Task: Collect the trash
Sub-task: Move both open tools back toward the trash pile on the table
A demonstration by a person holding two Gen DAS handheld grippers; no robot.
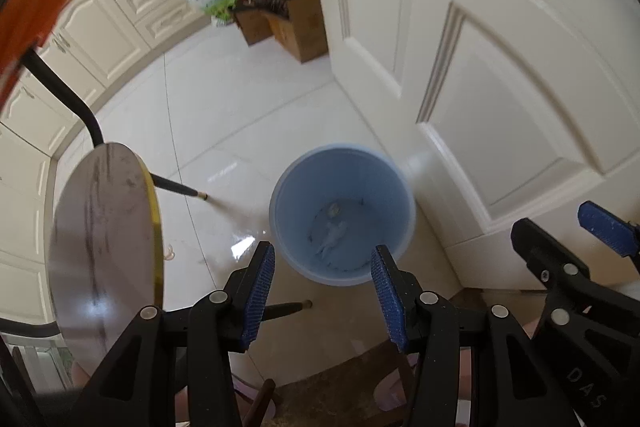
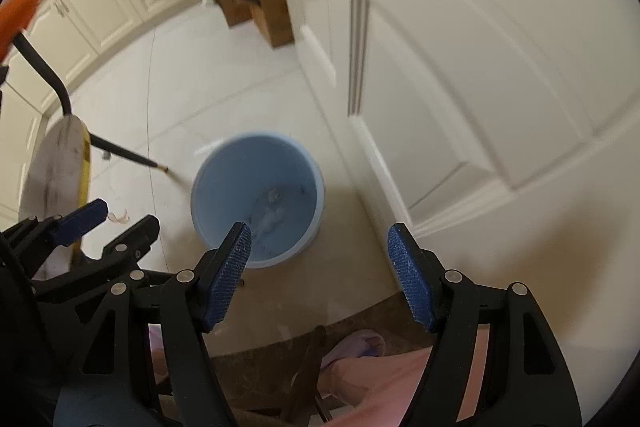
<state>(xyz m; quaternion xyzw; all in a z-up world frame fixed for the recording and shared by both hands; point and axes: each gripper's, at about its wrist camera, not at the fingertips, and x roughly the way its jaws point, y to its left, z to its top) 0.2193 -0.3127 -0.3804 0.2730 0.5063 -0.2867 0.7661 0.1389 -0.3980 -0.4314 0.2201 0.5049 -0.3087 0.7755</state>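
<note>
A light blue waste bin stands on the tiled floor beside a white door; the right wrist view shows the same bin. Pale crumpled scraps of trash lie on its bottom, seen again as trash. My left gripper hangs above the bin's near rim, open, with nothing between its blue pads. My right gripper is also open and empty, above the floor just right of the bin. Each gripper shows at the edge of the other's view: the right gripper, the left gripper.
A round stool with black legs stands left of the bin. A white panelled door rises on the right. Cardboard boxes with bags and packets sit at the far wall by cream cabinets. A person's slippered foot is below.
</note>
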